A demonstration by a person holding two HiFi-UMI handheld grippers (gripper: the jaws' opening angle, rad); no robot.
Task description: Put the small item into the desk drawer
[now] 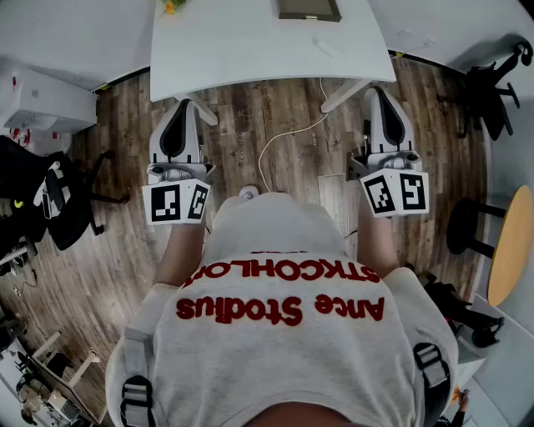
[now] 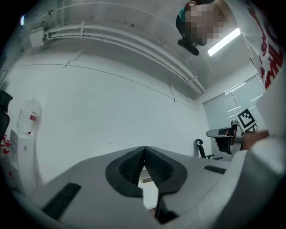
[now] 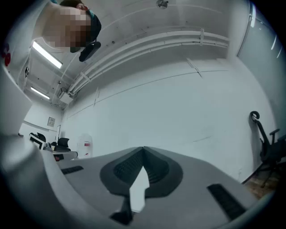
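Nearest the lens is the person's grey shirt (image 1: 284, 334) with red lettering, which fills the lower head view. Beyond it we note the left gripper (image 1: 188, 107) and the right gripper (image 1: 380, 92), both held out over the wooden floor (image 1: 242, 117) and short of the white desk (image 1: 250, 42). Each gripper's own view shows its jaws pressed together at the tips with nothing between them.

The only candidate we find for the task's thing is a small yellow item (image 1: 171, 7) at the desk's far left edge, well apart from both grippers. We cannot confirm what it is. No drawer shows in any view.

We judge the work not yet begun. To approach well, the person should close on the desk, locate the drawer under its front, and part one gripper's jaws before reaching for the item.

Count:
- two grippers
- one desk
- one dark flat object (image 1: 309, 8) on the desk
- one white cable (image 1: 279, 142) on the floor
- two black office chairs (image 1: 50, 200) (image 1: 488, 92)
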